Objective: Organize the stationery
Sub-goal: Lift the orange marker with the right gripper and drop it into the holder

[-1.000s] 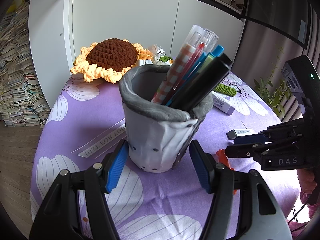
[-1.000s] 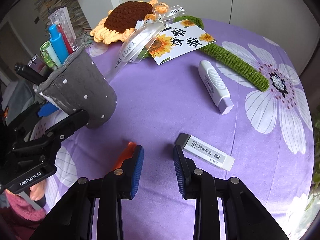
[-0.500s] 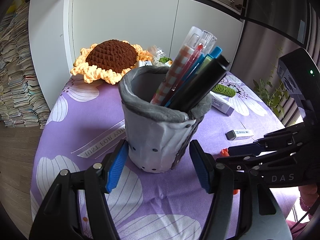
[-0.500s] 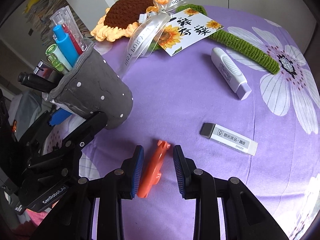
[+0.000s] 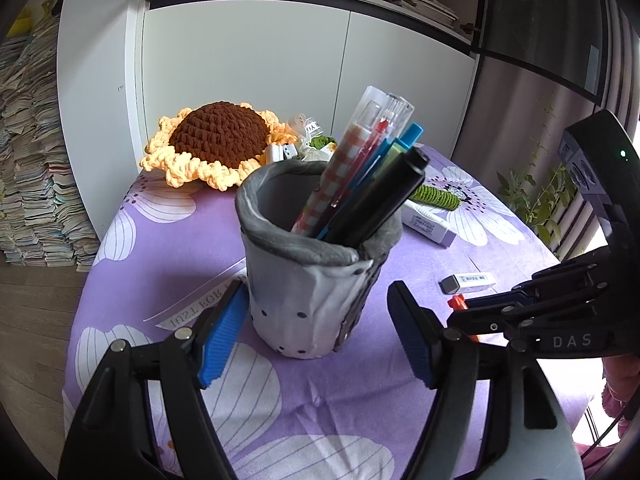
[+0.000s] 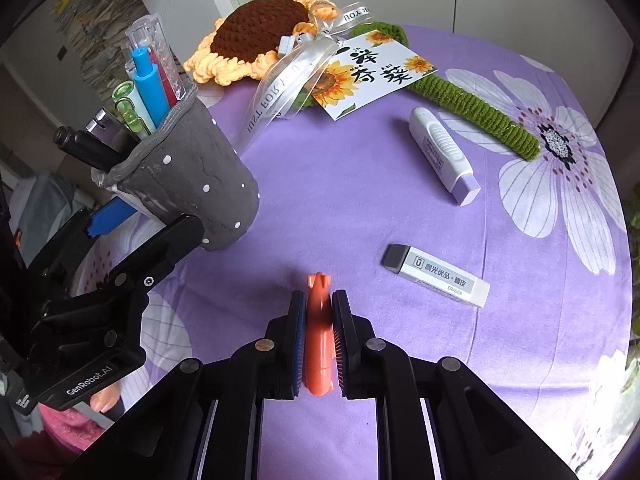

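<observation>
On the purple tabletop (image 6: 360, 184), right claw (image 6: 319, 334) has just closed on the orange pen (image 6: 319, 320). Left claw (image 5: 316, 330), just parted, flanks the holder (image 5: 308, 280). Next: lift, insert pen.

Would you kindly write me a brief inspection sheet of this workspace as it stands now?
Surface: round table under a purple floral cloth.
Job's things: grey pen holder upright, full of pens; orange pen in the right jaws; white eraser and correction tape lying loose.
Clutter: crochet sunflower with ribbon and a gift card.
Grippers: left gripper has just been opening, its jaws either side of the holder, the right pad clear of it; right gripper has just closed on the orange pen.
Cables: nothing seen.
Surroundings: white cabinets, stacked papers, potted plant.
</observation>
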`<state>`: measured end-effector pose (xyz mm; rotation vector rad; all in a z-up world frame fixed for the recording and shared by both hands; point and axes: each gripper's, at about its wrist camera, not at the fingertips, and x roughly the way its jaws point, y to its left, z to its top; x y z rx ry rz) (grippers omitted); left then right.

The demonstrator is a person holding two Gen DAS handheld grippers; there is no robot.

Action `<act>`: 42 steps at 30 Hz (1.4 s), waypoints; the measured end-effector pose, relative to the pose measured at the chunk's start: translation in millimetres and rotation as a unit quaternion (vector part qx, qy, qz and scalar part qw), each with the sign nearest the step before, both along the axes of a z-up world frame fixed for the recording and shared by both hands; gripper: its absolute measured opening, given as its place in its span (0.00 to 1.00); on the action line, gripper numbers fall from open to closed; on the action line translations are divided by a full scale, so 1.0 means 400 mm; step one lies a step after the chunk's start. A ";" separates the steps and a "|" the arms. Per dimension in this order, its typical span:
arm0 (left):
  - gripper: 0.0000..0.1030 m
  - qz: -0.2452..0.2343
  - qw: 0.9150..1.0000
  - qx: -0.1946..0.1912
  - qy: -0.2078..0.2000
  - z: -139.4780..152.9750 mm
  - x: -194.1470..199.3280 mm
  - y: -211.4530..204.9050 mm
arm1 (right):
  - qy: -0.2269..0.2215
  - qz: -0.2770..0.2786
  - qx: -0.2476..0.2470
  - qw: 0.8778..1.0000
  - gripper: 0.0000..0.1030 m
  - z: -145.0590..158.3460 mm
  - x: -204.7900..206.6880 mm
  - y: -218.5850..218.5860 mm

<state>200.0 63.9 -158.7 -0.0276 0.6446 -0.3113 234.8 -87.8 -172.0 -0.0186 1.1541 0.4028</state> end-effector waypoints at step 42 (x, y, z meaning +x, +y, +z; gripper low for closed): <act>0.67 0.005 1.000 -0.012 -0.001 0.001 0.025 0.003 | -0.155 0.086 0.105 0.979 0.14 0.268 0.055 0.161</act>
